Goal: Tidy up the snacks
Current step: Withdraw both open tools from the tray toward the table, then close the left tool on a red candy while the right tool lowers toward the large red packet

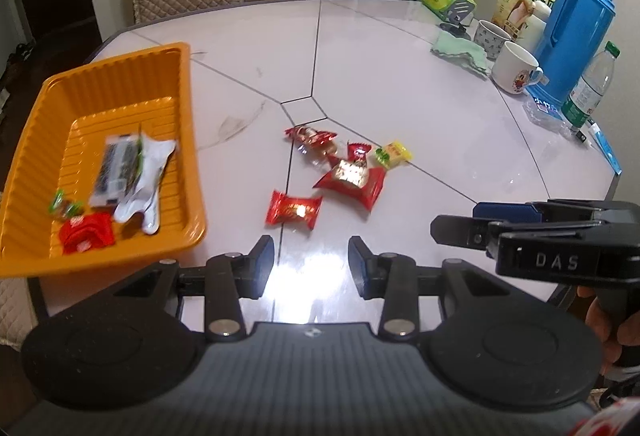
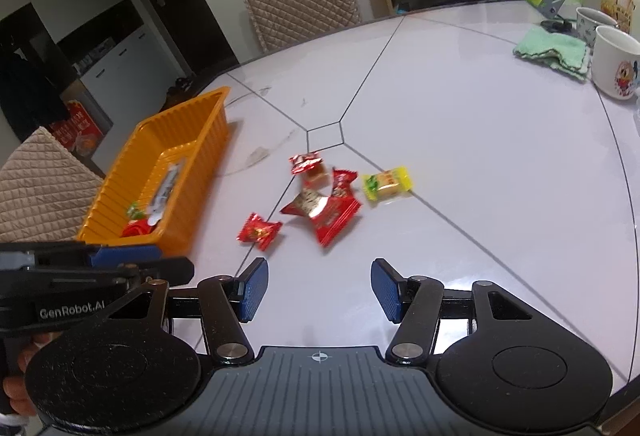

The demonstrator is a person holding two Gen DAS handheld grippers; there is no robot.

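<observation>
both units hover low over the table (image 2: 480, 140). left gripper (image 1: 311, 264) and right gripper (image 2: 318, 290) — jaws parted, nothing held. loose snacks (image 1: 336, 172) lie just ahead of both, between them and table centre; orange tray (image 1: 36, 140) — left of the pile — holds several packets.

Tray (image 1: 120, 76) left of 5 snacks (image 1: 348, 176) on table (image 1: 400, 56)

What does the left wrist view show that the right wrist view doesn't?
Only the left wrist view shows the blue thermos and the water bottle. Only the right wrist view shows a second quilted chair beside the orange tray. Both show the tray, the loose snacks such as the yellow candy, the green cloth and both open tongs.
</observation>
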